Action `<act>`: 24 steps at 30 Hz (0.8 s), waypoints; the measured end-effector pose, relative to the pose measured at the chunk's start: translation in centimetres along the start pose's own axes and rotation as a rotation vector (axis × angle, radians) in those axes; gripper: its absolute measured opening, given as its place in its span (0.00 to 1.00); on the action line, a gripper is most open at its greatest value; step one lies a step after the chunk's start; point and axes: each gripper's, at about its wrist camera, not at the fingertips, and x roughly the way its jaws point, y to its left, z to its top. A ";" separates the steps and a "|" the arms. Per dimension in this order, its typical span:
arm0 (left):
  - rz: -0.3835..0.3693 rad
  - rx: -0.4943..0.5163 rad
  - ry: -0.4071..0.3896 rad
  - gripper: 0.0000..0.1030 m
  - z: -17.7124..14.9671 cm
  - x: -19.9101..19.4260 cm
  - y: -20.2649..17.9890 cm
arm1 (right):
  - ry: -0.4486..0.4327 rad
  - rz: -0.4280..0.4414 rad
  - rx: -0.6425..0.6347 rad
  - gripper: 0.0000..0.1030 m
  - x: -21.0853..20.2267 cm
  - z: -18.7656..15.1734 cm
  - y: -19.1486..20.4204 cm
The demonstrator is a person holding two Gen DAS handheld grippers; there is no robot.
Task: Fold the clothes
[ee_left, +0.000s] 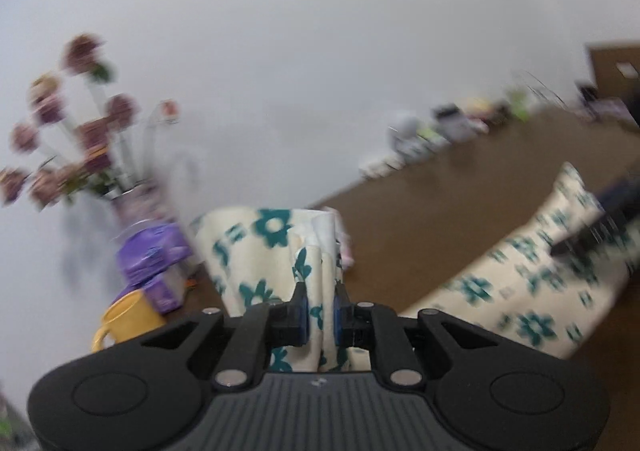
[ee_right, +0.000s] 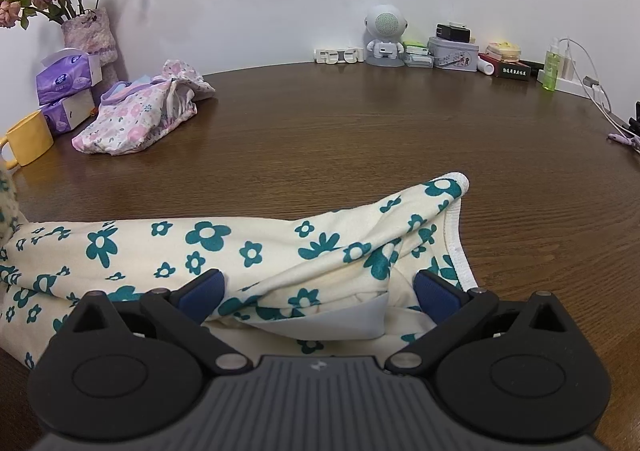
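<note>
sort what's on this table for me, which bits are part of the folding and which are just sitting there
Folding: cream garment with teal flowers, left gripper shut on it, right gripper open over it, pink floral garment.

Lying about: yellow mug, tissue packs, flower vase, robot figure, tin.

Left claw (ee_left: pixel 320 309) pinches bunched cream floral garment (ee_left: pixel 272 263) — lifted, just right of the yellow mug (ee_left: pixel 130 319) — above the counter (ee_left: pixel 440 219).

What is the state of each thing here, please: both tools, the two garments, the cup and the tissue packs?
Left tool: shut on cream garment, lifted.
Right tool: open, over the cloth.
Cream garment: partly flat, one end raised.
Pink garment: crumpled, on table.
Yellow cup: upright.
Tissue packs: stacked.
</note>
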 end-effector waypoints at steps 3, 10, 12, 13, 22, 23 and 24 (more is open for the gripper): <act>-0.061 0.040 0.028 0.10 -0.1 0.3 -1.5 | -0.003 0.005 -0.002 0.99 -0.1 0.0 -0.1; -0.132 0.130 0.081 0.10 -1.5 0.4 -3.6 | -0.005 0.006 -0.005 0.99 -0.2 0.1 -0.1; -0.147 0.151 0.092 0.10 -1.9 0.5 -4.1 | -0.006 0.006 -0.005 0.99 -0.2 0.1 -0.1; -0.153 0.159 0.096 0.10 -2.1 0.6 -4.3 | -0.007 0.007 -0.006 0.99 -0.2 0.1 -0.1; -0.221 0.126 0.079 0.25 -2.2 0.4 -4.6 | -0.009 0.007 -0.008 0.99 -0.3 0.1 -0.1; -0.239 0.107 0.073 0.27 -2.1 0.2 -4.4 | -0.009 0.007 -0.008 0.99 -0.3 0.1 -0.1; -0.255 0.085 0.066 0.31 -1.9 0.0 -4.2 | -0.009 0.007 -0.008 0.99 -0.3 0.1 -0.1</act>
